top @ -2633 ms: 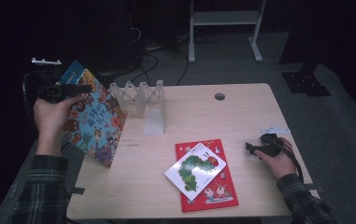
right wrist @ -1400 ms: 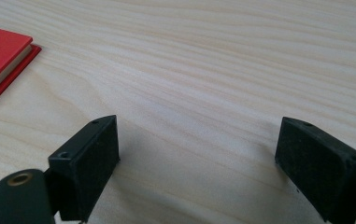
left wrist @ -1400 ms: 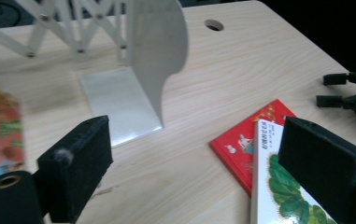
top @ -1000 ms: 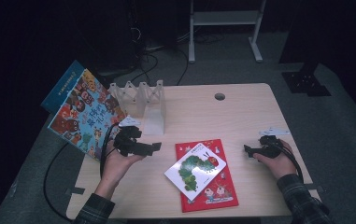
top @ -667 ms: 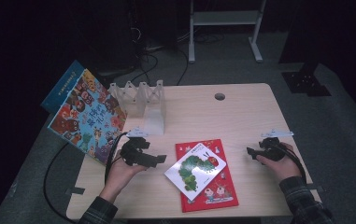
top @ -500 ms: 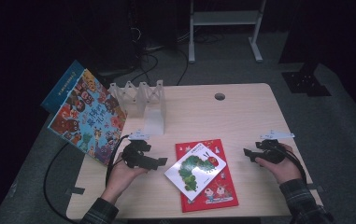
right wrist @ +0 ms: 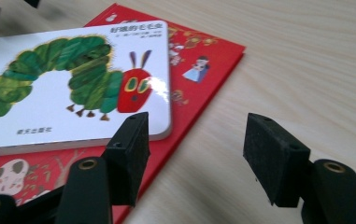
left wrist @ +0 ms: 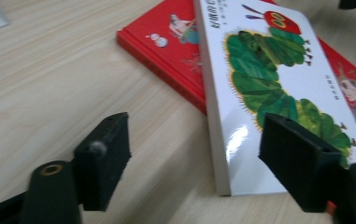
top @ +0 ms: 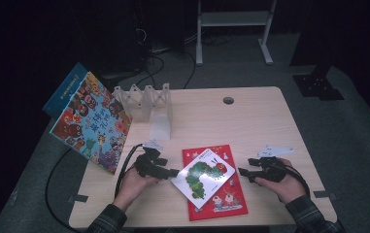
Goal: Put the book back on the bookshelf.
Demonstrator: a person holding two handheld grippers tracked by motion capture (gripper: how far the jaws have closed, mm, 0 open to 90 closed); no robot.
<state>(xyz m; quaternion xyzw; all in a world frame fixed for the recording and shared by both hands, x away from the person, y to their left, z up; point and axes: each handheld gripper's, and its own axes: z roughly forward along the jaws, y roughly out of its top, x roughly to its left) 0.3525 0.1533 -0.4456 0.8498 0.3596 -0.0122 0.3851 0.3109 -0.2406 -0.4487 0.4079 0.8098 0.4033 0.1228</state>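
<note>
You have two books flat on the tabletop [top: 270, 126]: a white caterpillar board book [top: 203, 177] lying askew on top of a red picture book [top: 221, 204], near the front edge between your hands. Two more stand propped at the far left, a colourful picture book [top: 91, 124] leaning against a clear rack [top: 146, 99] with a blue book [top: 65, 87] behind it. Your left hand-held gripper [top: 169, 172] sits at the white book's left corner; its jaws have just been closing, yet the left gripper view shows them apart, one over bare wood, the other over the cover, the corner between them, nothing clamped. Your right hand-held gripper [top: 243, 173] lies just right of the red book, jaws also just closing, released and holding nothing. The right gripper view brings out a line of Chinese characters above the caterpillar's head and a smaller line below its body; I cannot read them reliably. The high view alone takes in the rack and the round hole [top: 228, 100] in the tabletop.
</note>
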